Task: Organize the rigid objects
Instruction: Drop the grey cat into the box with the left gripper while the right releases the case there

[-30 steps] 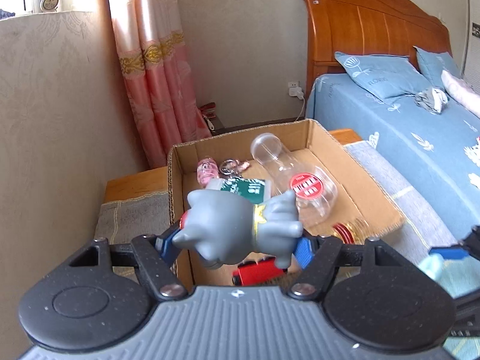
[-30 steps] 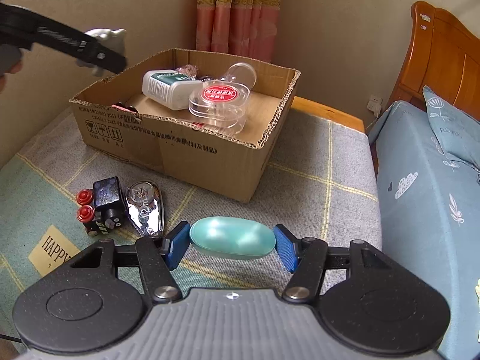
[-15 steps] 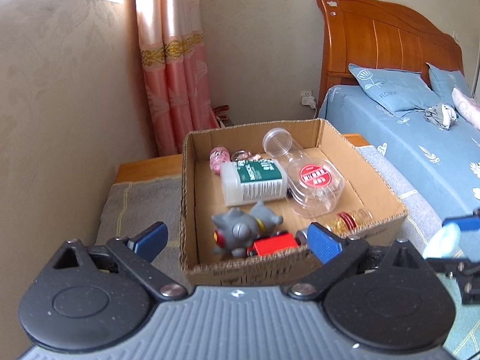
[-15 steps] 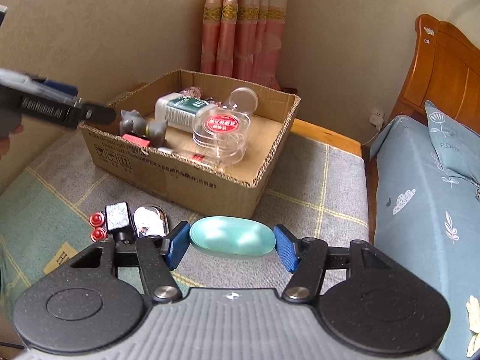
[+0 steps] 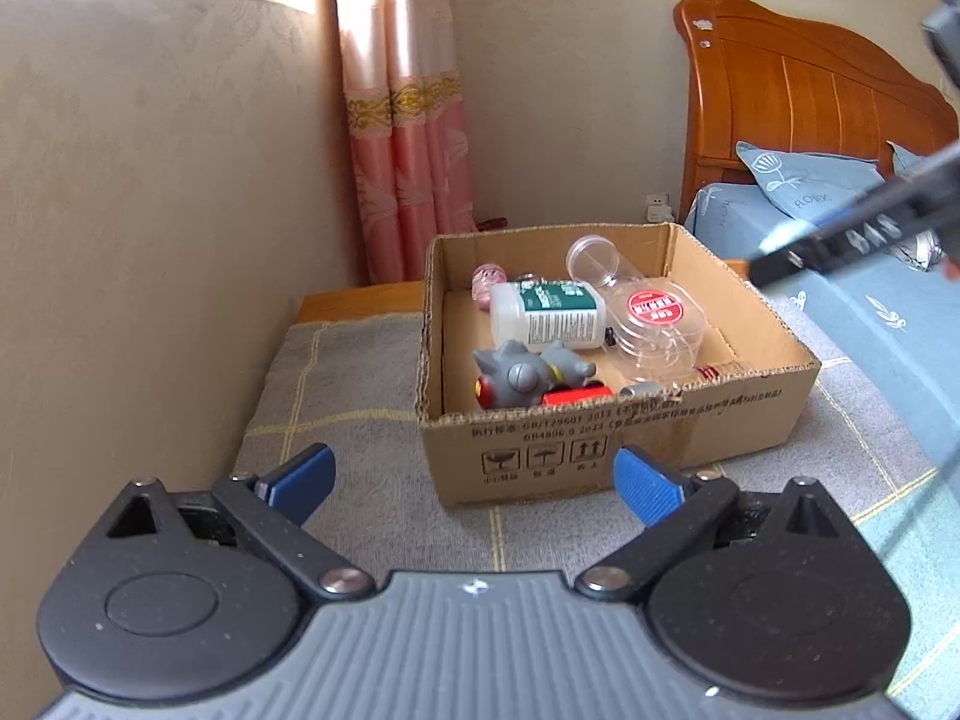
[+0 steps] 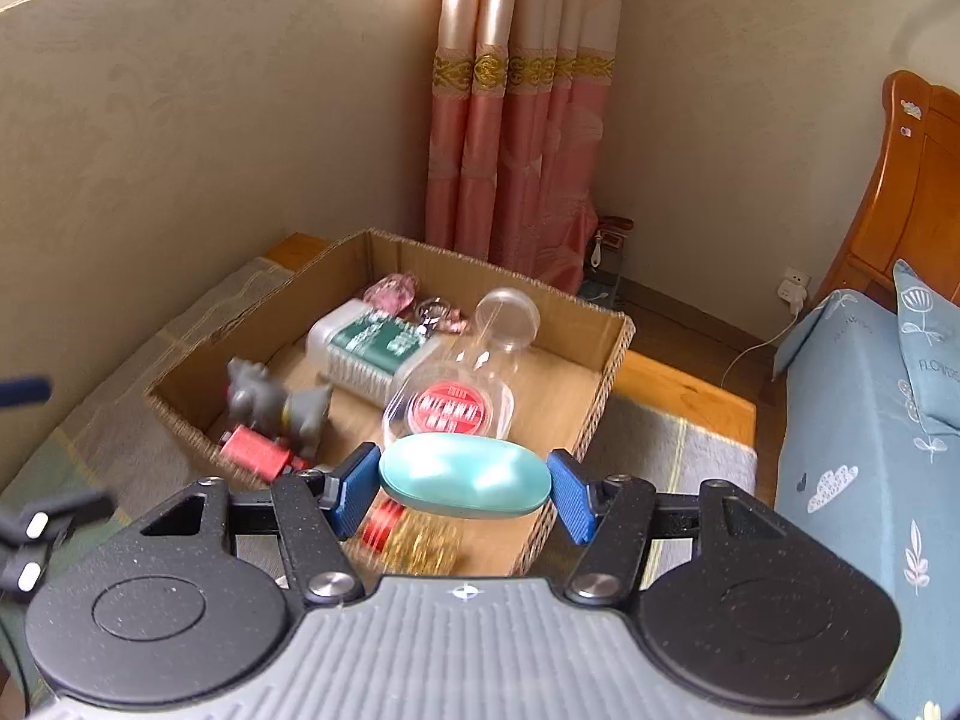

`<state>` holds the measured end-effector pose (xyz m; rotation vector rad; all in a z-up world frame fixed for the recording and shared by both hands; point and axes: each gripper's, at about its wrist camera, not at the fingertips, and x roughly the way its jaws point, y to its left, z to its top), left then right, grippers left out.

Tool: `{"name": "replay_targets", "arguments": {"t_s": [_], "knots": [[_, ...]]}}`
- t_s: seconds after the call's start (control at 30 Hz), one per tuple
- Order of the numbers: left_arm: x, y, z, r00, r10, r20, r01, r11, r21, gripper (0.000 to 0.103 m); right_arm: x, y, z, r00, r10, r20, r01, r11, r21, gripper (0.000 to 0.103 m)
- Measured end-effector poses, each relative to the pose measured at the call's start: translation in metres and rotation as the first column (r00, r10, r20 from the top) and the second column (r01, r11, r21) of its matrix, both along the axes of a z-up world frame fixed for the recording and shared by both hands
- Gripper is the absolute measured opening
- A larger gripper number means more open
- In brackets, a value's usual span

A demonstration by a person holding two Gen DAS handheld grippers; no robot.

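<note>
A cardboard box [image 5: 606, 450] stands on a grey checked cloth. Inside lie a grey toy figure [image 5: 528, 375], a white bottle with a green label [image 5: 549, 315], a clear jar with a red lid [image 5: 654, 315] and a red toy [image 5: 576, 396]. My left gripper [image 5: 474, 483] is open and empty, in front of the box. My right gripper [image 6: 462, 483] is shut on a teal oval case [image 6: 465, 474] and holds it above the near rim of the box [image 6: 600, 408]. The grey figure [image 6: 276, 405] shows below it to the left.
A beige wall [image 5: 150, 210] runs along the left. A pink curtain [image 5: 408, 138] hangs behind the box. A bed with a blue sheet [image 5: 870, 312] and a wooden headboard [image 5: 798, 102] lies to the right. Pink trinkets [image 6: 396, 291] sit at the box's far side.
My left gripper opened, dropped the grey figure into the box and pulled back. My right gripper carried the teal case up from the cloth to over the box.
</note>
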<state>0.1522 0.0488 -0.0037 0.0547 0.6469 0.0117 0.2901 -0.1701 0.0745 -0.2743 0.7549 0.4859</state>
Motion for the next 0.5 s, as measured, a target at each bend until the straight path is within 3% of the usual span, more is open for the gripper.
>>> {"name": "replay_targets", "arguments": {"t_s": [0.1,0.27,0.5], "knots": [[-0.008,0.004,-0.004,1.0,0.024,-0.015,-0.024,0.999,-0.029,0.099,0.034,0.01,-0.005,1.0,-0.011,-0.02,0.011,1.0,-0.008,0.066],[-0.017,0.008,-0.006,0.999,0.044,-0.016,-0.044,0.999,-0.003,0.099,0.083,0.021,-0.019,0.997,-0.041,-0.064,0.041,0.999,-0.007,0.066],[-0.018,0.017,-0.01,0.996,0.084,-0.025,-0.085,0.996,-0.015,0.099,0.121,0.024,-0.038,0.988,-0.11,-0.104,0.108,0.994,-0.023,0.068]]}}
